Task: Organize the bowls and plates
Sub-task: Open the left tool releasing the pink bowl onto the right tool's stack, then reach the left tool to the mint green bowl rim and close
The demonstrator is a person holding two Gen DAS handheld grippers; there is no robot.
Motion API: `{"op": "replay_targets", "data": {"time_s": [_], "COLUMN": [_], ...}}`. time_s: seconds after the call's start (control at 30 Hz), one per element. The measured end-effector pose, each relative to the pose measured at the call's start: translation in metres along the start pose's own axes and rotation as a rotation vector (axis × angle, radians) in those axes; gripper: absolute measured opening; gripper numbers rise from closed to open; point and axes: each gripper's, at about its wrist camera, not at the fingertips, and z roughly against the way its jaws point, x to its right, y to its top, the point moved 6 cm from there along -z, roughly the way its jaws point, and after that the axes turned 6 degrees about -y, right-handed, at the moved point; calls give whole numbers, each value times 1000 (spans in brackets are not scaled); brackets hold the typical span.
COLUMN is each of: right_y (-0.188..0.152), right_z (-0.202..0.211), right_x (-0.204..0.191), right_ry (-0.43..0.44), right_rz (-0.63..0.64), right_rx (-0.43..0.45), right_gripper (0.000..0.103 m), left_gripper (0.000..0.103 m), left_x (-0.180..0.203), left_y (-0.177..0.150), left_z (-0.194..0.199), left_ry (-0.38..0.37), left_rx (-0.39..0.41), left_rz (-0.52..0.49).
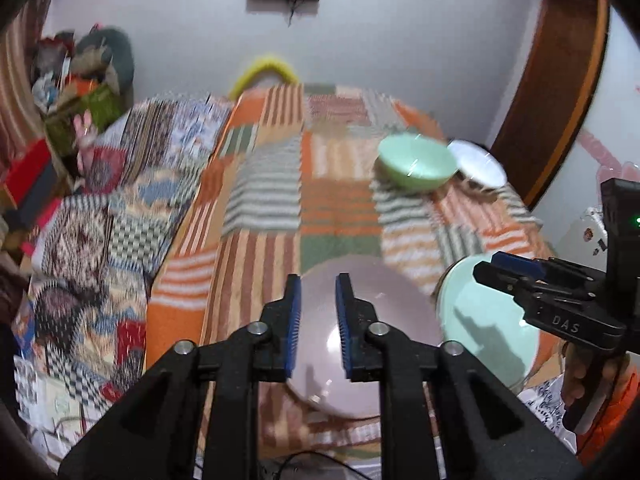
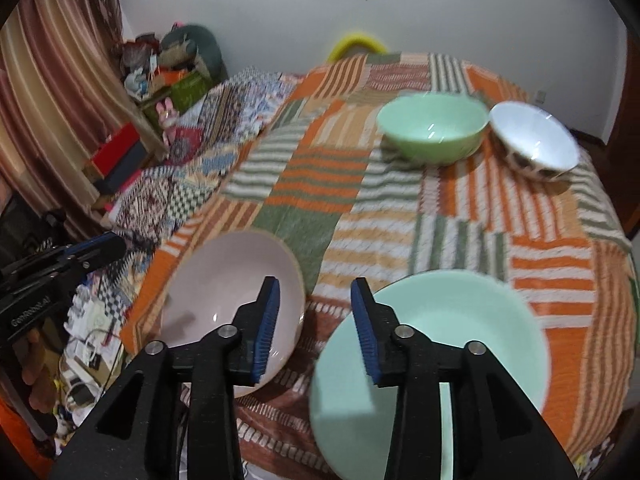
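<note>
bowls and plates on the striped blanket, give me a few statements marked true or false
1. A green bowl and a white bowl sit side by side at the far end of the striped blanket. True.
2. The pink plate is stacked on the mint plate. False: they lie side by side, with blanket showing between them.
3. The left tongs grip the pink plate's rim. False: they are open above it, holding nothing.
4. The right tongs are open and empty. True.
5. The green bowl is upside down. False: its opening faces up.
</note>
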Motion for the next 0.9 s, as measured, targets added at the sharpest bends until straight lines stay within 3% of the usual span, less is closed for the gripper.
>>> {"op": "replay_targets", "data": {"time_s": [0.13,0.3,0.43,0.67,0.9], "right_y": [16,35,49,74,98], "right_z": [22,38,39,7,-48], "right_x": [16,41,63,96,118], "right_ry": [-26,-67,-98,-99,-121], "right_rz": [-18,-31,-59,-137,-173], "right_rx": [70,131,154,130,81], "right_gripper": [44,46,48,48,48], "left_gripper": [41,43,55,56,56], "left_x": [22,44,53,52,46], "left_y": [21,52,75,104,110], "left_z": [12,8,-9,-69,-140], "left_ry": [-31,-68,-76,-138,-114], "left_rx": [69,112,117,34,-58], "left_rz": [-45,-70,-74,-13,-9]}}
